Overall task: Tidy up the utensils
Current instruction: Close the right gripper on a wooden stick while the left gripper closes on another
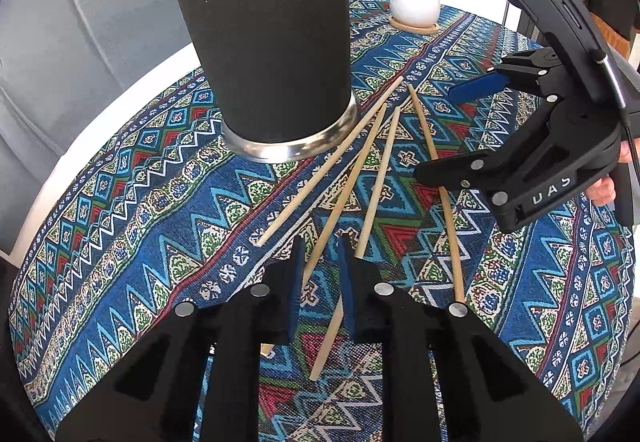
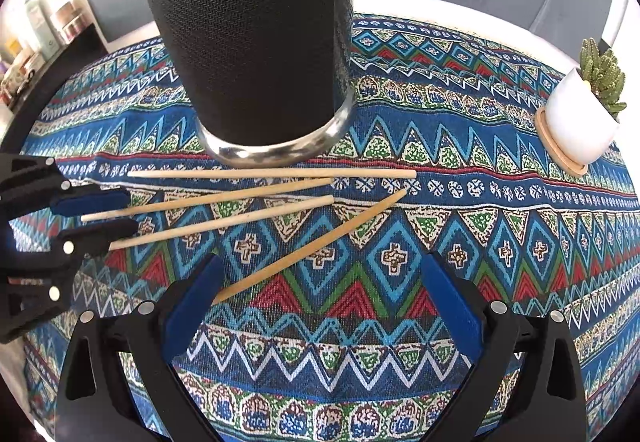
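Chopsticks (image 1: pixel 348 177) lie fanned on the tabletop (image 1: pixel 120 201) near the black cup (image 1: pixel 260 33), and your left tongs (image 1: pixel 320 282), nearly shut, straddle one lengthwise, while your right tongs (image 2: pixel 320 306) gape empty.

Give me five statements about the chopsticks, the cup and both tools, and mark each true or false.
1. Four wooden chopsticks lie on the patterned tablecloth. True.
2. The black cup lies on its side. False: it stands upright.
3. The right tool has its jaws spread wide. True.
4. A chopstick already stands in the cup. False: all lie on the cloth.
5. The left tool has one chopstick between its narrowed jaws. True.
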